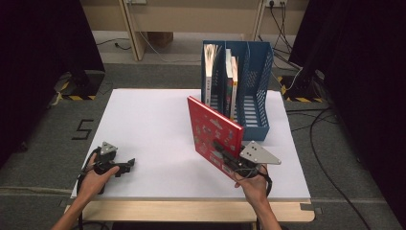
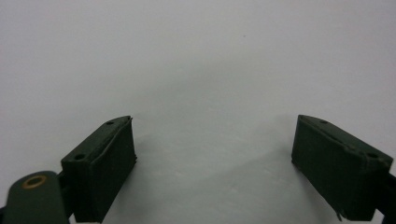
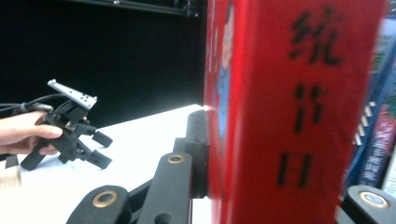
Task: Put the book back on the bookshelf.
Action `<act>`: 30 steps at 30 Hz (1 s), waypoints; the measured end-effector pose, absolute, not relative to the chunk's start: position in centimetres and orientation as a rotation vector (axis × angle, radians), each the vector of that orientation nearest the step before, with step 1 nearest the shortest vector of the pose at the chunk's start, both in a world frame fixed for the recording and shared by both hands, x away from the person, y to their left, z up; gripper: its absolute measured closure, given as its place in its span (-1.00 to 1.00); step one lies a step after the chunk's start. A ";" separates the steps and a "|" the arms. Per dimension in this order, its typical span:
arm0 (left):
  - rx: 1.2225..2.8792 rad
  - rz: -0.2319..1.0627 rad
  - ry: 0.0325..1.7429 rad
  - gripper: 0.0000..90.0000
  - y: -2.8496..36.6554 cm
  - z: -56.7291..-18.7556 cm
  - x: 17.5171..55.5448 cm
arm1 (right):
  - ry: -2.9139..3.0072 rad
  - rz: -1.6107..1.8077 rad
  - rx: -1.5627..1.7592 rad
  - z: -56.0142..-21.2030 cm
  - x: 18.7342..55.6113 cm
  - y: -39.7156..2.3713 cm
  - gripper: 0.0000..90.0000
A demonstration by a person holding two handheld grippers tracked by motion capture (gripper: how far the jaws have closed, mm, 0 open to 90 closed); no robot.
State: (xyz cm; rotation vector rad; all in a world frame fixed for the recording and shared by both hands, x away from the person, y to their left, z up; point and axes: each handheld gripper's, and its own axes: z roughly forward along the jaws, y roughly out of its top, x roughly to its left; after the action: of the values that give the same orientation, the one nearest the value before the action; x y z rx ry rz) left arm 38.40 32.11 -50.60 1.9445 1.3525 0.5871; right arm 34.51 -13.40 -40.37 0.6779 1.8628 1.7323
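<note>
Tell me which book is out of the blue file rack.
The red book, clamped in the right gripper and held tilted over the white table. The other books stand upright in the rack.

Rectangular table (image 1: 143, 143) with a white top over a pale wooden edge along the near side. Standing directly on it, at the far right: a blue file rack (image 1: 256, 112) with upright compartments, holding books (image 1: 230, 81) on end in its left sections. Resting low on the near left part of the white surface: the left gripper (image 1: 125, 165), jaws apart, nothing between them.
</note>
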 end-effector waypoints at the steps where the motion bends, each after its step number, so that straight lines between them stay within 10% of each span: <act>1: 1.945 0.587 1.353 -0.73 32.1 -50.6 38.4 | 1.853 1.734 0.682 -40.2 34.5 -13.7 0.76; 30: 1.943 0.587 1.353 -0.73 32.1 -50.6 38.4 | 1.655 1.649 0.814 -36.8 33.8 -20.0 0.76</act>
State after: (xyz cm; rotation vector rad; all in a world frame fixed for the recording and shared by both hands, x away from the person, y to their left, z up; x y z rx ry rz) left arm 38.41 32.10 -50.61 1.9426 1.3527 0.5865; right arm 33.80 -20.00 -36.81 0.8143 1.6555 1.6485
